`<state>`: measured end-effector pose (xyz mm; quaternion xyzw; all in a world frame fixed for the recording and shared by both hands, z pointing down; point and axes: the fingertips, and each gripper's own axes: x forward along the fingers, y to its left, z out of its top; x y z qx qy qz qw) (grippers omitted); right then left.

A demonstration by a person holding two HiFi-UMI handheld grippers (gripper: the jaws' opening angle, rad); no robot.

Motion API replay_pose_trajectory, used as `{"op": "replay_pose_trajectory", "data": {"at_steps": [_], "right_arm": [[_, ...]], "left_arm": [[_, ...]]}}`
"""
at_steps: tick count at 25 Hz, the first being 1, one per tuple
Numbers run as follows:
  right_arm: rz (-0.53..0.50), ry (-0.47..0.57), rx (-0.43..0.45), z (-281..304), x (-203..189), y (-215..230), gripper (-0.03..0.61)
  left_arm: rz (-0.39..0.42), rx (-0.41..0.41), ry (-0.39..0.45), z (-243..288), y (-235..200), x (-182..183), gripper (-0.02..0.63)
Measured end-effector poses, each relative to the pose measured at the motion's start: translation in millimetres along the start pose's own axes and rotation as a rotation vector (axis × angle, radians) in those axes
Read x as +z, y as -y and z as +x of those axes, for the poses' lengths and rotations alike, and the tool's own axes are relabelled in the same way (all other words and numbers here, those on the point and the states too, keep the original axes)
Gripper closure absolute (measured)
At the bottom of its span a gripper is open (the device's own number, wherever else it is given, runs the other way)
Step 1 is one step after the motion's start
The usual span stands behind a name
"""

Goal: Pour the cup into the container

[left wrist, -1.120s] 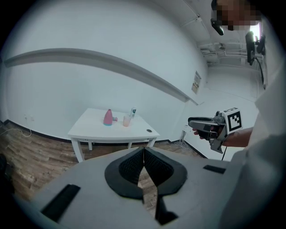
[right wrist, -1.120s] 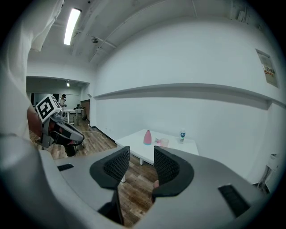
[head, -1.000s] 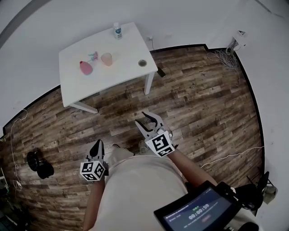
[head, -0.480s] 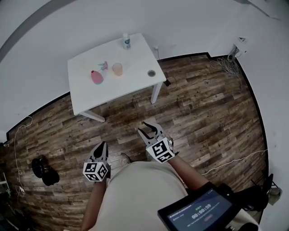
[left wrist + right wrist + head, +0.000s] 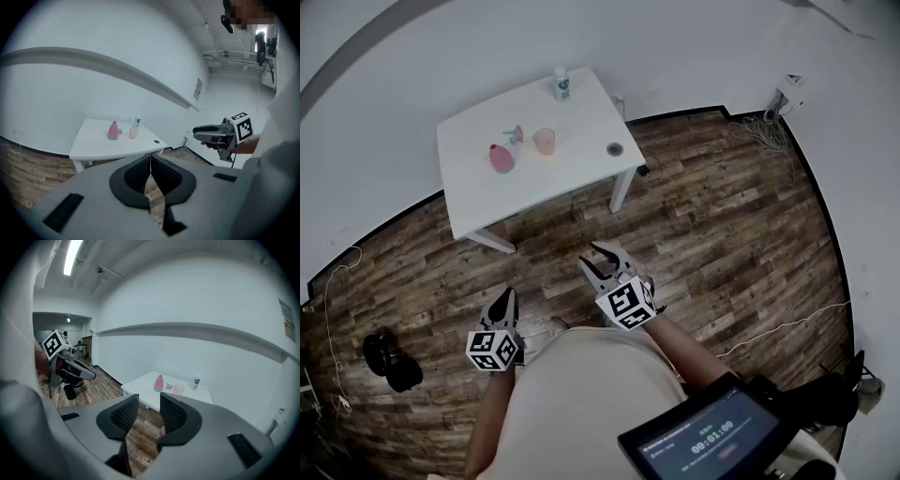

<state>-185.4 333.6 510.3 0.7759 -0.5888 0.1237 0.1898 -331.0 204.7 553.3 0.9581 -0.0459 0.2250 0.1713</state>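
A white table (image 5: 487, 202) stands by the wall and carries a pale orange cup (image 5: 545, 141) and a pink container (image 5: 501, 158) with a small spout beside it. Both grippers hang over the wooden floor, well short of the table. My left gripper (image 5: 504, 295) is shut and empty, its pads meeting in a line (image 5: 150, 159). On my right gripper (image 5: 591, 256) a narrow gap shows between the pads (image 5: 149, 411), with nothing in it. The cup (image 5: 178, 390) and the container (image 5: 159, 383) show far ahead in both gripper views.
A white bottle (image 5: 562, 84) stands at the table's far edge and a small round object (image 5: 614, 148) lies near its right corner. A dark object (image 5: 389, 352) sits on the floor at the left. Cables (image 5: 764, 127) trail by the wall, and a screen (image 5: 708, 436) hangs at the person's right.
Both grippers have moved forward over the floor toward the table. The table sits lower and nearer in the head view than a second ago. Nothing on the table has moved.
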Motion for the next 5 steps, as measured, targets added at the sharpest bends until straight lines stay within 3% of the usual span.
{"op": "replay_pose_trajectory", "data": {"at_steps": [5], "right_arm": [[-0.003,-0.001,-0.002,6.4,6.9,-13.4,0.443]], "left_arm": [[-0.010,-0.012,0.000,-7.6,-11.3,-0.4,0.601]]}}
